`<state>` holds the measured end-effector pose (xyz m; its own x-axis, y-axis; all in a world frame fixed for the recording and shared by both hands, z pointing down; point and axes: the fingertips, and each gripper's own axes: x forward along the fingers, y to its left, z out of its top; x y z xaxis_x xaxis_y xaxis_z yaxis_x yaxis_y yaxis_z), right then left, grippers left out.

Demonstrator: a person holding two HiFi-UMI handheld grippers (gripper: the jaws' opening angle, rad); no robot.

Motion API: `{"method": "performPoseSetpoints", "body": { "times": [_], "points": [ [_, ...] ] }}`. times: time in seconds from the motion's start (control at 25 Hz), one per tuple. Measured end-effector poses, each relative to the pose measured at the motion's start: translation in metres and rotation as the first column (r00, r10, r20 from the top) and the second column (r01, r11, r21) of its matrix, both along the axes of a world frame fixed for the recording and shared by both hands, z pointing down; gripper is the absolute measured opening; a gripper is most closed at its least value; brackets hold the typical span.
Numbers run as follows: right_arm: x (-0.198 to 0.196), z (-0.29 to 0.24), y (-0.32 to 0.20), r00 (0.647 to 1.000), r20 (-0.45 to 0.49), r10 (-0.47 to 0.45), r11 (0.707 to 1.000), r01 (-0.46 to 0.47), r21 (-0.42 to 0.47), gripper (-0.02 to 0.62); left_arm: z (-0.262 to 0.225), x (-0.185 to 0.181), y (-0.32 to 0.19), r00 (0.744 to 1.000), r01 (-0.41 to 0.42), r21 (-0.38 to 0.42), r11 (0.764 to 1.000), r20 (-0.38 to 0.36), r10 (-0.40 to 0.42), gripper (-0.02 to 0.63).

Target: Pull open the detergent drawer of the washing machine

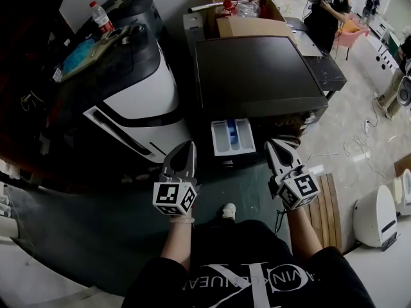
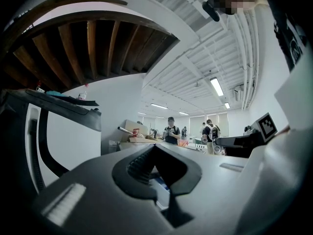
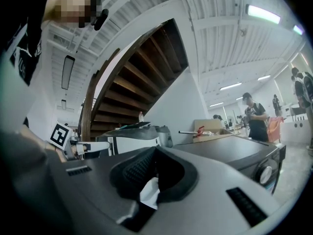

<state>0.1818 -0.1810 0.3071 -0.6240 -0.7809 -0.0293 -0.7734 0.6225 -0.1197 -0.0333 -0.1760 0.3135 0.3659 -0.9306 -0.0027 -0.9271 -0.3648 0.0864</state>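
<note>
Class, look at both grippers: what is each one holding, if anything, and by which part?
Nothing is held. The left gripper and the right gripper both have their jaws closed together on nothing, and neither touches the open detergent drawer.

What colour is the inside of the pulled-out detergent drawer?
White with blue sections. The detergent drawer shows best in the head view.

Glossy washing machine lid, matt cardboard box

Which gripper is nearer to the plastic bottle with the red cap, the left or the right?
Left. In the head view the left gripper is below the plastic bottle and somewhat to its right; the right gripper is farther right, beyond the open detergent drawer.
</note>
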Motion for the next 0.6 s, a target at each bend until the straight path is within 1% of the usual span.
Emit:
{"method": "performPoseSetpoints", "body": {
  "times": [0.28, 0.6],
  "points": [
    [0.0061, 0.0037, -0.0017, 1.000, -0.003, 0.008, 1.000, -0.008, -0.007, 0.012, 0.0023, 0.0022, -0.0026, 1.000, 0.007, -0.010, 1.000, 0.010, -0.007, 0.009],
    [0.0047, 0.0056, -0.0031, 1.000, -0.005, 0.002, 1.000, -0.002, -0.010, 0.012, 0.0042, 0.0001, -0.0051, 1.000, 0.011, -0.019, 1.000, 0.015, -0.011, 0.009]
  ]
}}
